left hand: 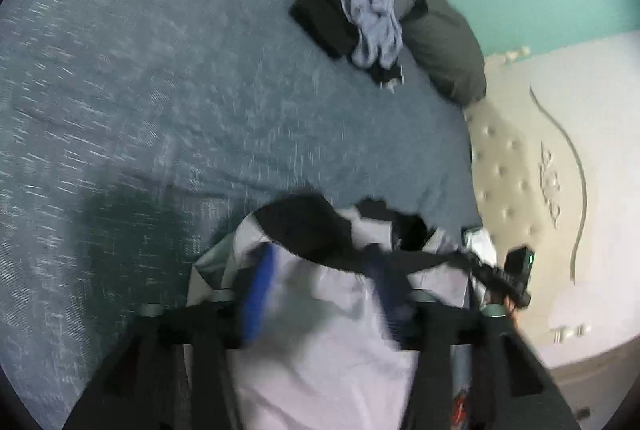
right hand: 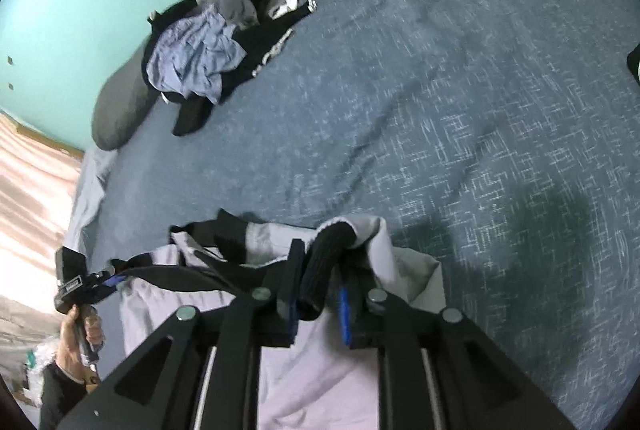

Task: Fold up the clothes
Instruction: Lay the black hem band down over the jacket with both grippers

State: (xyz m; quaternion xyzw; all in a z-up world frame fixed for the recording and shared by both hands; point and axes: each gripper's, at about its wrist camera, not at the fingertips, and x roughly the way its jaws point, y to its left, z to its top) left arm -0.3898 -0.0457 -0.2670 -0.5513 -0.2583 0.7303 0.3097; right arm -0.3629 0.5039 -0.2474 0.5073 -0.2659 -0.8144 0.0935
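Observation:
A pale lilac garment (left hand: 320, 350) with black trim hangs between both grippers above the blue bedspread (left hand: 160, 89). In the left wrist view my left gripper (left hand: 320, 294) has the cloth draped between its blue pads; its jaws look shut on the black band. That band runs taut to my right gripper (left hand: 492, 274). In the right wrist view my right gripper (right hand: 318, 310) is shut on a black ribbed cuff of the garment (right hand: 312, 370). At the far left a hand (right hand: 76, 342) holds my left gripper (right hand: 106, 276), which pinches the black band.
A pile of loose clothes (right hand: 200, 57), black, grey and light blue, lies by a grey pillow (right hand: 120, 109) against the teal wall. The same pile (left hand: 368, 1) shows in the left wrist view. A cream tufted headboard (left hand: 512, 169) borders the bed. The bedspread (right hand: 440, 89) stretches wide.

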